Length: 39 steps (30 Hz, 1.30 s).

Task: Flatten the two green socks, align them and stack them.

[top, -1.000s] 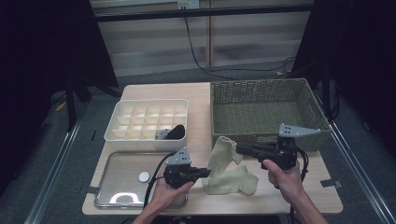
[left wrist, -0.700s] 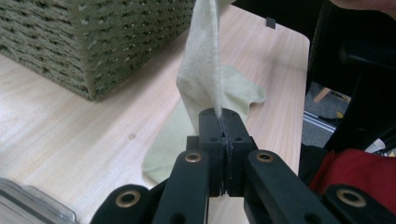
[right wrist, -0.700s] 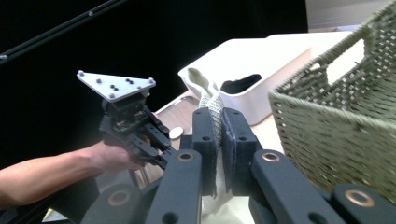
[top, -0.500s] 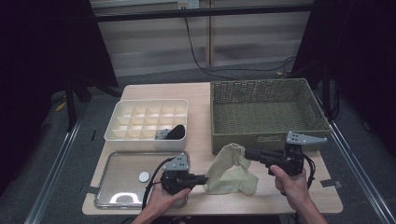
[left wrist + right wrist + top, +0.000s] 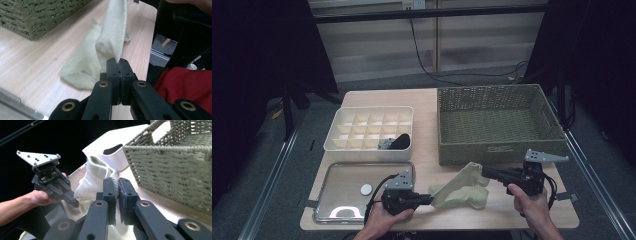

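Observation:
A pale green sock is stretched between both grippers above the table's near edge. My left gripper is shut on its toe end, as the left gripper view shows close up. My right gripper is shut on the ribbed cuff, its jaws pressed on the fabric. A second pale green sock lies flat on the wood just under the held one. In the right gripper view the left gripper and the hand holding it are at the left.
A woven basket stands at the back right, close behind the socks. A white compartment box with a dark item sits at the left. In front of it lies a metal tray holding a small white disc.
My right gripper has sunk and drawn toward the near right, lowering the sock's cuff end. The left gripper has stayed where it was, still holding the toe.

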Each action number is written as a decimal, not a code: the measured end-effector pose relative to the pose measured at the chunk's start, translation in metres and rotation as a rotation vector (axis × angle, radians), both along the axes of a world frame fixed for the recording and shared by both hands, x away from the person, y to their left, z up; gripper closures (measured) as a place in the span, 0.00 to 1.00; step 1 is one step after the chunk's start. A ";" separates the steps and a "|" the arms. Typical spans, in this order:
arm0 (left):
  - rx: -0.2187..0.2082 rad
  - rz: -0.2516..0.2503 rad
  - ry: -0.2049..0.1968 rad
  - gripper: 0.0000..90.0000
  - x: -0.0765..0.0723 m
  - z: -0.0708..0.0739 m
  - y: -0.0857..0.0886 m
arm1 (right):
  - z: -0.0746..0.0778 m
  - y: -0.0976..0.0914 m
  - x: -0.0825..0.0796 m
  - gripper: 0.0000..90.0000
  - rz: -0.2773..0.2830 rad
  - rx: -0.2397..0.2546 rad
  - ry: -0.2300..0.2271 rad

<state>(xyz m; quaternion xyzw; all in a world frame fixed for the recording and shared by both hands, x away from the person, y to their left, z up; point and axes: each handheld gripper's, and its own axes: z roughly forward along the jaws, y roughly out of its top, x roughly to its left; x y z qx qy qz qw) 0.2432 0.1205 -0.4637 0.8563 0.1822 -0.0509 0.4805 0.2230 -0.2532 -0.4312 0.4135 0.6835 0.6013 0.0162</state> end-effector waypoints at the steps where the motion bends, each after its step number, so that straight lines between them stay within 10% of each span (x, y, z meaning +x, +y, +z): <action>1: 0.002 -0.002 0.005 0.99 -0.001 0.000 0.001 | -0.001 -0.001 -0.001 0.94 0.000 -0.002 0.004; 14: 0.058 -0.039 0.038 0.99 -0.001 -0.009 -0.003 | -0.029 -0.004 -0.014 0.94 -0.008 -0.038 0.088; 39: 0.064 0.125 0.041 0.81 0.032 -0.021 -0.001 | -0.049 0.003 0.008 0.93 0.012 -0.127 0.120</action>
